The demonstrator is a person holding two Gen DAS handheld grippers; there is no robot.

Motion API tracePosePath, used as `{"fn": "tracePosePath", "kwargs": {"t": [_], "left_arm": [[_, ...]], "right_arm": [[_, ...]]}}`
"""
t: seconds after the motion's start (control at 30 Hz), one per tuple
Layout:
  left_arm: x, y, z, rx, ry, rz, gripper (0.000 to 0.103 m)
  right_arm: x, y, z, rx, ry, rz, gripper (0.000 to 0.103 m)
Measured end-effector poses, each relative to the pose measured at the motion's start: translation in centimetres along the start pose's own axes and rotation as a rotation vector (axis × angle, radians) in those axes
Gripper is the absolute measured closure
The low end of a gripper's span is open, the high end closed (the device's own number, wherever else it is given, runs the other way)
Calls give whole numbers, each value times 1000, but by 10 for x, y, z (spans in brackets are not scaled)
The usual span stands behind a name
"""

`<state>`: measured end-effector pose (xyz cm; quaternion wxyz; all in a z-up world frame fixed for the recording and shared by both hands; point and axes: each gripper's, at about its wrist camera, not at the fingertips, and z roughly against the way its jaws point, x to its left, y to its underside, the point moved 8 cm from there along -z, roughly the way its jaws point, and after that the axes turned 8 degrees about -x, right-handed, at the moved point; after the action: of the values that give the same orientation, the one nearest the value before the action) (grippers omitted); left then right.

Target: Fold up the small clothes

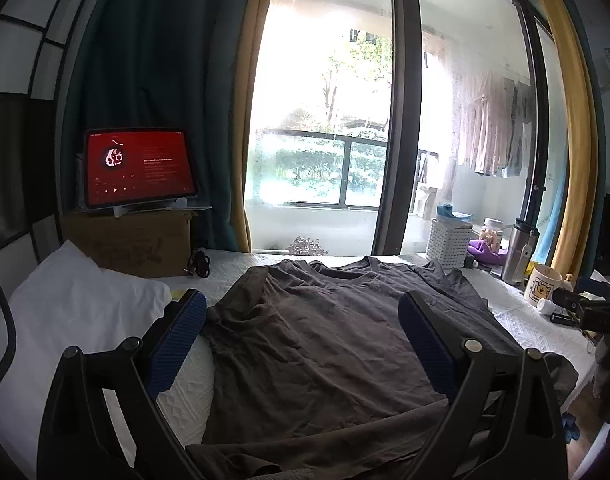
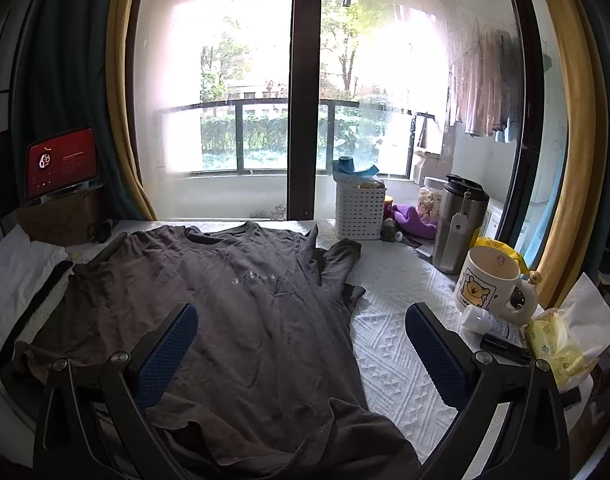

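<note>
Daylight from the balcony window falls on a white quilted surface with a dark grey T-shirt spread front up, collar toward the glass.

Left of the left gripper lies a white pillow; past its left finger a tablet glows red on a cardboard box. Its fingers stand wide with nothing between the pads, and the shirt's body fills the gap between them.

The right gripper is just as wide and empty. Its left finger hangs over the shirt, and its right finger over bare quilt, so the shirt's right edge runs between them. Beyond the right finger crowd a mug, a steel flask and a white basket.

The shirt looks unfolded and the right sleeve is bunched. To begin well, I would pinch one cloth layer at each side seam, smooth that sleeve flat first, and fold inward, sweeping away from the mug.
</note>
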<state>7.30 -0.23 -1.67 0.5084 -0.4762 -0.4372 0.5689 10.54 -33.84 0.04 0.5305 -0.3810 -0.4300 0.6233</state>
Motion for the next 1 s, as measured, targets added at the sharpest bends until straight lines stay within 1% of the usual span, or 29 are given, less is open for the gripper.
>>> {"fn": "tracePosePath", "kwargs": {"t": [0.33, 0.8, 1.0], "left_arm": [[-3, 1, 2, 0, 7, -1, 7], [-13, 4, 2, 13, 23, -40, 7], [-13, 5, 3, 13, 26, -39, 7]], "right_arm": [[2, 2, 1, -1, -3, 1, 0], [0, 3, 3, -2, 1, -3, 0], [-1, 4, 4, 0, 2, -4, 0]]}}
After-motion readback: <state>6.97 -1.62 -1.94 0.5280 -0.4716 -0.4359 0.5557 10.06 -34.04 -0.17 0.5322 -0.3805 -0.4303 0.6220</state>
